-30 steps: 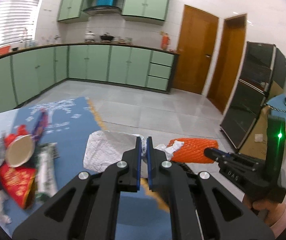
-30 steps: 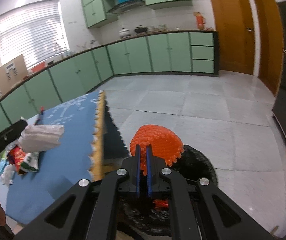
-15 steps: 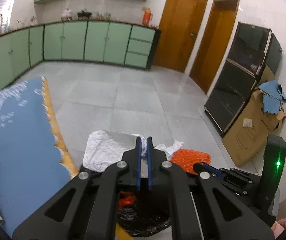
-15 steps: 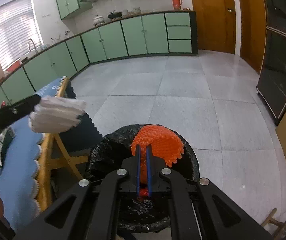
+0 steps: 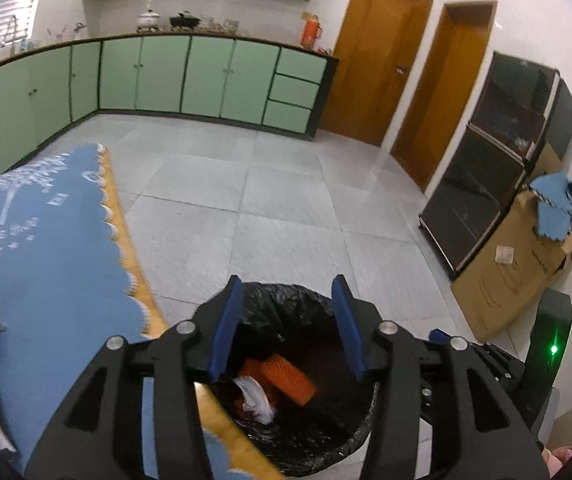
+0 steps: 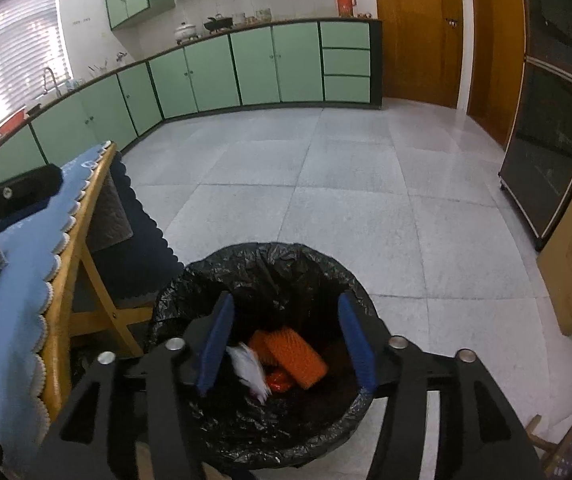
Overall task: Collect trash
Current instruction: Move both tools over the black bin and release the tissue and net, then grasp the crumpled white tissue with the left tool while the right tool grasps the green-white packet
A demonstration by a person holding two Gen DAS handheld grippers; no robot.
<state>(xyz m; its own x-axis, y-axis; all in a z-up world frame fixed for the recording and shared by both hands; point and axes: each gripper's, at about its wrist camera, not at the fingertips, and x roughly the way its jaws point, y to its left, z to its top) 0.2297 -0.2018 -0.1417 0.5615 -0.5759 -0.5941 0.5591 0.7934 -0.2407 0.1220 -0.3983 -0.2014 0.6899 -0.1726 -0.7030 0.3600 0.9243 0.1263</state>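
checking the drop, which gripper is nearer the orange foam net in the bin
Too close to call. The left gripper and right gripper both hang open-jawed above the bin, each framing the orange foam net between its jaws.

Your left gripper and right gripper look alike: matte black angular frames, 2 fingers each lined with blue pads, and silver round screws at the joints. One gripper body carries a green light.
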